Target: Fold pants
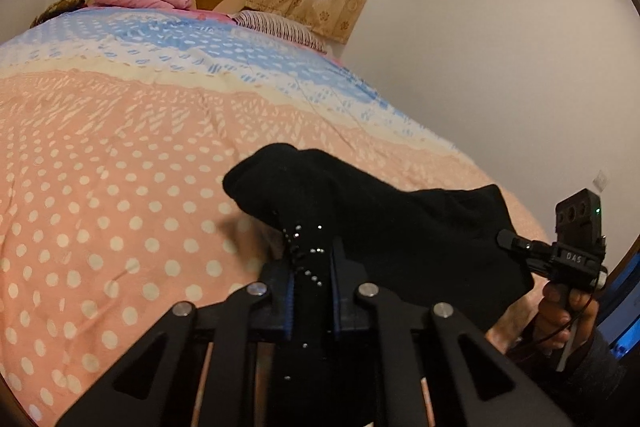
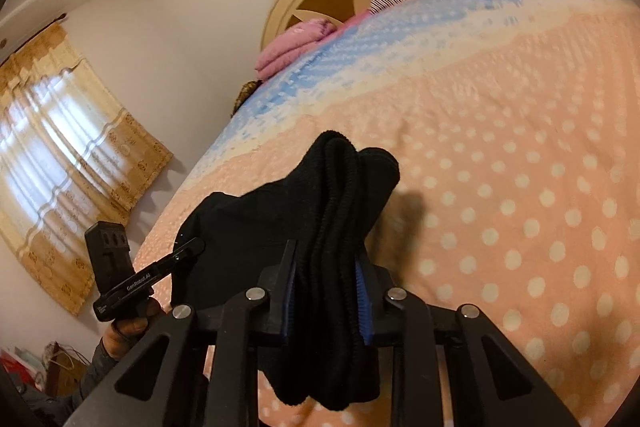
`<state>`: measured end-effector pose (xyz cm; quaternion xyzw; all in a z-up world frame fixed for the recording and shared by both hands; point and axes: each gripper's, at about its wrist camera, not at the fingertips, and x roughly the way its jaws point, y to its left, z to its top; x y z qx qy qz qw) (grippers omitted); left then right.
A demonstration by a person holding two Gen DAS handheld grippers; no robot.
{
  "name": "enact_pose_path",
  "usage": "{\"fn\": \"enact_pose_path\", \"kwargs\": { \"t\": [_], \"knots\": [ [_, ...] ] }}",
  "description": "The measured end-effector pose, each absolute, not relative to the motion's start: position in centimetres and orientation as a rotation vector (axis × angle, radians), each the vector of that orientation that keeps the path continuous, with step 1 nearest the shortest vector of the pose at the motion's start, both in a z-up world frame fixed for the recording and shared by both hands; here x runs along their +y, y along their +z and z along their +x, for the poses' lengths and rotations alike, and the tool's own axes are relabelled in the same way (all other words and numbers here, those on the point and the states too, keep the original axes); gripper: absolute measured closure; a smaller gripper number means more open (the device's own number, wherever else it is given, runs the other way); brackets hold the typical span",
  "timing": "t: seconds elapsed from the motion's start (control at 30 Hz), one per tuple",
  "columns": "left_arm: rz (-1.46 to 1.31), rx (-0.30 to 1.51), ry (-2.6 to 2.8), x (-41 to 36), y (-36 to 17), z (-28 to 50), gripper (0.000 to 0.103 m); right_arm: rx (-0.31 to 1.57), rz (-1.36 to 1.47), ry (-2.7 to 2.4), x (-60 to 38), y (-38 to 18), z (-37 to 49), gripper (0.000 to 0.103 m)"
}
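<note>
Both claws clamped on black pants [image 1: 380, 223]: left claw [image 1: 312, 267] on studded cloth, right claw [image 2: 326, 267] on ribbed folds.

From my remote seat I can read only two marks: "GenRobot.AI" in white along the side of the left gripper [image 2: 191, 247] in the right wrist view, and "DAS" on the right gripper [image 1: 505, 239] body.
</note>
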<state>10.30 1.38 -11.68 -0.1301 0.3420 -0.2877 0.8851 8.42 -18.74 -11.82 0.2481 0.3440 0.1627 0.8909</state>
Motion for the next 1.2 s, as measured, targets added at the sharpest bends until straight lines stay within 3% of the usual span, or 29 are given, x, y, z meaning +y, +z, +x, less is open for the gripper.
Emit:
{"fn": "enact_pose_path", "kwargs": {
  "t": [0.43, 0.8, 0.9, 0.97, 1.03, 1.13, 1.2],
  "knots": [
    [-0.308, 0.587, -0.419, 12.1, -7.8, 10.3, 0.09, 0.747, 0.388, 0.531, -6.7, -8.1, 21.2, 0.078],
    [-0.325, 0.643, -0.147, 21.0, -12.5, 13.3, 0.089, 0.843, 0.318, 0.63, 6.7, -12.0, 30.9, 0.078],
    [-0.321, 0.705, -0.099, 20.9, -14.8, 13.7, 0.072, 0.902, 0.352, 0.585, 6.3, -14.1, 31.7, 0.075],
    [-0.299, 0.697, -0.043, 20.3, -15.4, 13.5, 0.045, 0.936, 0.396, 0.556, 5.1, -15.4, 32.0, 0.072],
    [-0.298, 0.691, -0.021, 20.5, -15.5, 13.5, 0.041, 0.963, 0.429, 0.533, 3.8, -16.0, 32.0, 0.06],
    [-0.287, 0.699, 0.015, 20.5, -15.5, 13.6, 0.033, 0.952, 0.427, 0.517, 2.9, -15.8, 31.4, 0.059],
    [-0.269, 0.701, 0.032, 20.5, -15.5, 13.5, 0.032, 0.947, 0.411, 0.504, 2.6, -15.7, 30.8, 0.058]
  ]
}}
